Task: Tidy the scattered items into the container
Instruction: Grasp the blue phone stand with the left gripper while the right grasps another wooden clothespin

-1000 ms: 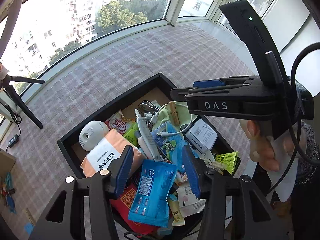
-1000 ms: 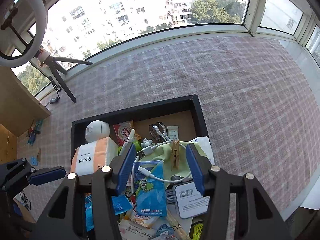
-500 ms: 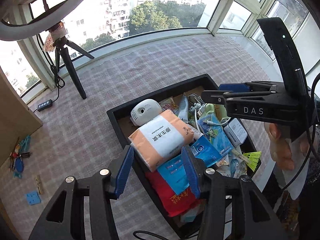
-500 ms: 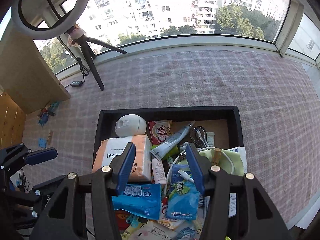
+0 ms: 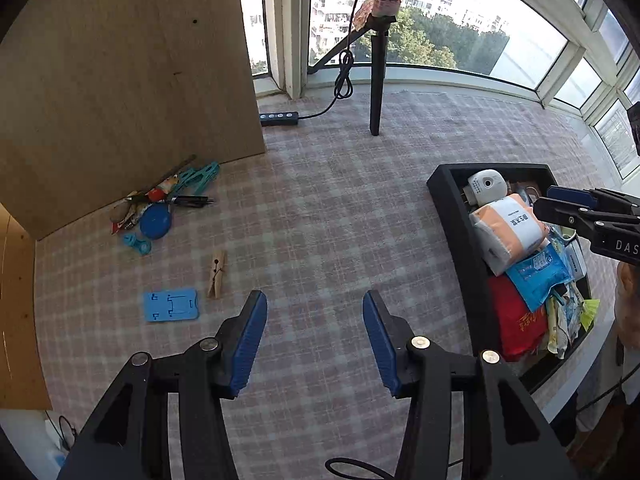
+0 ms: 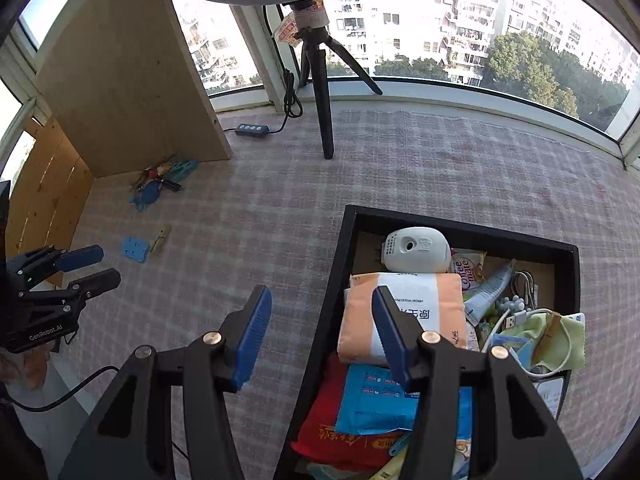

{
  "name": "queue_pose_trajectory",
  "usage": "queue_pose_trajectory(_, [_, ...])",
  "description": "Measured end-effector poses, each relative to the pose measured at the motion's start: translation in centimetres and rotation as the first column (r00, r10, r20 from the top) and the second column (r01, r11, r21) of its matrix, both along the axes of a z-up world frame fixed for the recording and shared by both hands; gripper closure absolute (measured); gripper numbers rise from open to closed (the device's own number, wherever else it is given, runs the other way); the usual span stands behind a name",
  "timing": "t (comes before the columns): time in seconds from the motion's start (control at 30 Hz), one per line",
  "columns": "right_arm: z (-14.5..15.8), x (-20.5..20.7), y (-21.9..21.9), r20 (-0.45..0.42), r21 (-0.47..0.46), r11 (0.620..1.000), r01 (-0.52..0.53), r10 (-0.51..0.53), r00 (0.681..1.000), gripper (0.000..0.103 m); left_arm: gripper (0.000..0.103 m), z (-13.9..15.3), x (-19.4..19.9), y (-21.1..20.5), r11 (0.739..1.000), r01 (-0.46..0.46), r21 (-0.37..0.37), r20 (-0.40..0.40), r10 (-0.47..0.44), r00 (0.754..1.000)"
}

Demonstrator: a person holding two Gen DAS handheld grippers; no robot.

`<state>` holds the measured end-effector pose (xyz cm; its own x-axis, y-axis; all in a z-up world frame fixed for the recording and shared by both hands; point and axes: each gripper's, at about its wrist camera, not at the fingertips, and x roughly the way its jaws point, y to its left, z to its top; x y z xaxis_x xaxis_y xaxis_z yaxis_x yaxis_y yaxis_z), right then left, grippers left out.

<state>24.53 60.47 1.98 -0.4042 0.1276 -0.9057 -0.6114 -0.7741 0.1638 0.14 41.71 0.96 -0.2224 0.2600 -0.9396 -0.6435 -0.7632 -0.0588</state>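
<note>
Both grippers have swung off the box since a second ago: back then I was looking straight down into it, now the left gripper (image 5: 312,344) hangs over bare checked cloth (image 5: 320,220) and the box (image 5: 460,240) sits at the right edge of that frame. The right gripper (image 6: 320,332) straddles the box's left wall, one finger over cloth, one over the tissue pack (image 6: 404,316). Fingers on both are apart with nothing between them.

What's left to tidy is on the left of the left view: a blue card-shaped thing (image 5: 171,305), a wooden clothespin (image 5: 216,274) just beside it, and further up, against the wooden board (image 5: 120,80), a little pile (image 5: 160,204) with a blue disc, a pen and teal clips.

Stuff that could bite me from here:
- The box is heaped already. Drop anything on the top layer and it may slide off over the rim.
- The flat blue card lies flush on cloth, so the fingers could snag the fabric or skate over it.
- The pile is tangled, so grabbing one bit may drag the rest along.
- The tripod (image 5: 376,80) and its cable stand near the route.

Readable text: "Coffee mate" on a sachet (image 6: 468,272), "GenRobot.AI" on the left gripper in the right view, "DAS" on the right gripper's body in the left view. The tissue pack has Chinese print I can't read cleanly.
</note>
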Motion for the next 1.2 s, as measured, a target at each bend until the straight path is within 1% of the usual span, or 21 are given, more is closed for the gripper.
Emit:
queue_pose_trajectory(0.1, [-0.3, -2.9, -2.7, 0.005, -0.008, 1.0, -0.023, 0.023, 1.0, 0.051, 0.056, -1.3, -2.6, -4.5, 0.998, -0.061, -0.017, 0.03, 0.062, 0.998])
queue_pose_trajectory(0.2, [-1.0, -5.9, -5.2, 0.013, -0.016, 0.999, -0.03, 0.03, 0.999, 0.051, 0.056, -3.0, -5.1, -8.0, 0.991, -0.123, -0.057, 0.041, 0.126, 0.991])
queue_pose_trajectory(0.27, [-1.8, -7.9, -6.8, 0.018, -0.027, 0.999, -0.034, 0.034, 0.999, 0.051, 0.056, -4.3, -6.6, -10.0, 0.982, -0.176, -0.062, 0.069, 0.181, 0.981])
queue_pose_trajectory(0.37, [-3.3, -11.1, -8.9, 0.033, -0.053, 0.998, -0.035, 0.037, 0.999, 0.051, 0.056, -6.6, -8.4, -12.0, 0.968, -0.247, -0.052, 0.142, 0.251, 0.957])
queue_pose_trajectory(0.47, [-5.1, -14.4, -10.5, 0.049, -0.08, 0.996, -0.042, 0.046, 0.998, 0.052, 0.056, -8.7, -9.5, -12.8, 0.955, -0.291, -0.05, 0.196, 0.295, 0.935])
queue_pose_trajectory(0.53, [-6.4, -16.6, -11.2, 0.061, -0.098, 0.994, -0.045, 0.051, 0.997, 0.053, 0.056, -9.8, -10.2, -13.2, 0.943, -0.332, -0.03, 0.246, 0.329, 0.912])
queue_pose_trajectory(0.63, [-8.5, -19.8, -11.8, 0.087, -0.137, 0.989, -0.049, 0.061, 0.994, 0.059, 0.056, -11.2, -11.1, -13.4, 0.923, -0.386, -0.014, 0.306, 0.371, 0.877])
queue_pose_trajectory(0.7, [-9.8, -21.5, -11.9, 0.101, -0.174, 0.984, -0.039, 0.057, 0.993, 0.063, 0.056, -11.8, -11.3, -13.4, 0.91, -0.414, -0.01, 0.324, 0.395, 0.86])
queue_pose_trajectory(0.8, [-11.7, -23.5, -11.8, 0.119, -0.223, 0.975, -0.019, 0.047, 0.992, 0.063, 0.056, -12.7, -11.5, -13.4, 0.898, -0.441, -0.006, 0.345, 0.416, 0.842])
queue_pose_trajectory(0.87, [-12.6, -24.6, -11.8, 0.141, -0.224, 0.975, -0.01, 0.042, 0.989, 0.063, 0.061, -13.1, -11.6, -13.5, 0.89, -0.456, -0.008, 0.355, 0.429, 0.831])
queue_pose_trajectory(0.93, [-13.5, -25.6, -11.8, 0.16, -0.227, 0.974, -0.006, 0.044, 0.986, 0.065, 0.062, -13.5, -11.5, -13.4, 0.885, -0.465, -0.009, 0.365, 0.436, 0.823])
queue_pose_trajectory(1.03, [-14.3, -26.5, -11.8, 0.162, -0.259, 0.966, 0.002, 0.041, 0.986, 0.067, 0.063, -13.9, -11.4, -13.3, 0.883, -0.469, -0.012, 0.368, 0.44, 0.819])
queue_pose_trajectory(1.13, [-14.8, -27.3, -11.9, 0.166, -0.257, 0.966, 0.005, 0.039, 0.985, 0.067, 0.064, -14.1, -11.2, -13.1, 0.88, -0.474, -0.012, 0.367, 0.445, 0.817])
queue_pose_trajectory(1.17, [-14.9, -27.6, -12.0, 0.17, -0.256, 0.967, 0.003, 0.042, 0.985, 0.069, 0.065, -14.2, -11.1, -13.1, 0.88, -0.475, -0.013, 0.366, 0.447, 0.817])
queue_pose_trajectory(1.2, [-15.2, -27.8, -12.2, 0.177, -0.254, 0.967, 0.001, 0.045, 0.983, 0.073, 0.066, -14.3, -11.0, -13.2, 0.878, -0.479, -0.015, 0.367, 0.45, 0.814])
